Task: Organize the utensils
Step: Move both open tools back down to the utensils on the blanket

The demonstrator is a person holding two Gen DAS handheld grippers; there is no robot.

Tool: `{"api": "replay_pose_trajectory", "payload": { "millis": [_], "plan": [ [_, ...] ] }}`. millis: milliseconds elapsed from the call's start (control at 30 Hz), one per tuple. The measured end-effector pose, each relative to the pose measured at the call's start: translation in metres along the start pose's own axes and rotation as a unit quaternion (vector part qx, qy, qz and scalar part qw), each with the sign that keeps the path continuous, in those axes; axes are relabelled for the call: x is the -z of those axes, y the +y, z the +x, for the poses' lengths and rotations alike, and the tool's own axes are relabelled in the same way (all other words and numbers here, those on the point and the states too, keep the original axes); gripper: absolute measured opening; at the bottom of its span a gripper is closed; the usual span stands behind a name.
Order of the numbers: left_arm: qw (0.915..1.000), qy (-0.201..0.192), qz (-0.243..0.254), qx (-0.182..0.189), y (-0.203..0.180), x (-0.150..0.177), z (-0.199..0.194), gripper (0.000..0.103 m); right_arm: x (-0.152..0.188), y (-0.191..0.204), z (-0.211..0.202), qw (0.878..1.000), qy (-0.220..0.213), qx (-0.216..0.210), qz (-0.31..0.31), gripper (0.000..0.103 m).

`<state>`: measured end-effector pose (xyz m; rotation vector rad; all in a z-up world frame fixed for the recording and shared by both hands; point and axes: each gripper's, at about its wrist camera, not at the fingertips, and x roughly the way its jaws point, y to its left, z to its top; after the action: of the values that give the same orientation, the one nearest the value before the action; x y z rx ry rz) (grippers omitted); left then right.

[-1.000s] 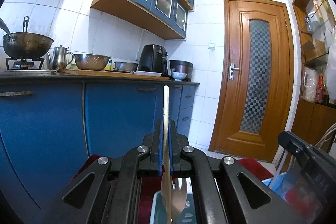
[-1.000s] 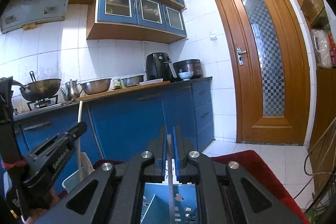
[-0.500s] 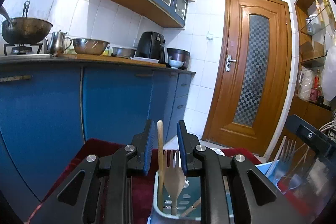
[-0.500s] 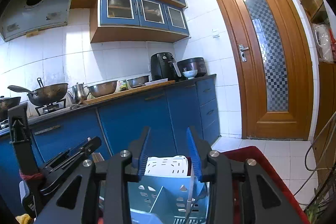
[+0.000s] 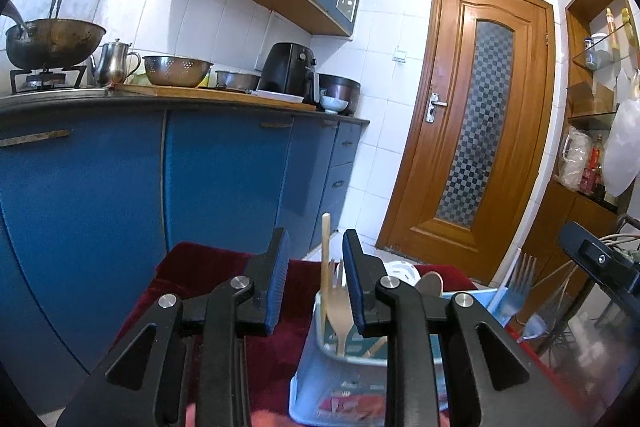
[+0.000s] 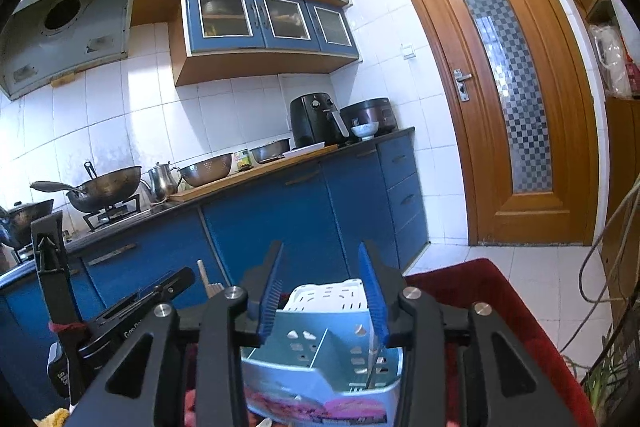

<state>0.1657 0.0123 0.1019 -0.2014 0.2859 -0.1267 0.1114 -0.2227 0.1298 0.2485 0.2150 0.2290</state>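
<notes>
Two grippers, both spread wide and holding nothing: left gripper (image 5: 316, 259) hangs over the blue utensil basket (image 5: 340, 379) at about 5 o'clock, wooden fork (image 5: 343, 311) standing inside, while right gripper (image 6: 322, 281) frames that basket dead center.

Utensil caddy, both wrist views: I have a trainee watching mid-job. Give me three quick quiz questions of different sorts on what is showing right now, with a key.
1. True or false: the left hand-held gripper is clamped on the wooden fork.
2. Multiple choice: the wooden utensils stand in A) the steel colander, B) the blue utensil caddy, C) the wok.
3. Fill in: the caddy sits on a ____ cloth.

Key
1. False: its jaws stand open, and the fork stands free in the caddy beside a wooden stick.
2. B.
3. Red. The right hand-held gripper is open too, above the caddy.
</notes>
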Motion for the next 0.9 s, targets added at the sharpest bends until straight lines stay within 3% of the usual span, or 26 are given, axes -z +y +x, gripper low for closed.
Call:
{"api": "replay_pose_trajectory", "payload": {
  "millis": [233, 433, 900],
  "plan": [
    [0.9995, 0.032, 0.0, 0.0, 0.008, 0.002, -0.026, 0.027, 0.003, 0.002, -0.021, 0.999, 0.033, -0.008, 0.016, 0.041],
    [0.9976, 0.067, 0.018, 0.005, 0.013, 0.01, -0.045, 0.027, 0.014, 0.001, -0.037, 0.998, 0.064, -0.007, 0.024, 0.049],
    [0.9849, 0.162, 0.036, 0.05, -0.002, 0.058, -0.061, 0.027, 0.061, 0.0, -0.059, 0.991, 0.135, 0.005, 0.018, 0.054]
  ]
}}
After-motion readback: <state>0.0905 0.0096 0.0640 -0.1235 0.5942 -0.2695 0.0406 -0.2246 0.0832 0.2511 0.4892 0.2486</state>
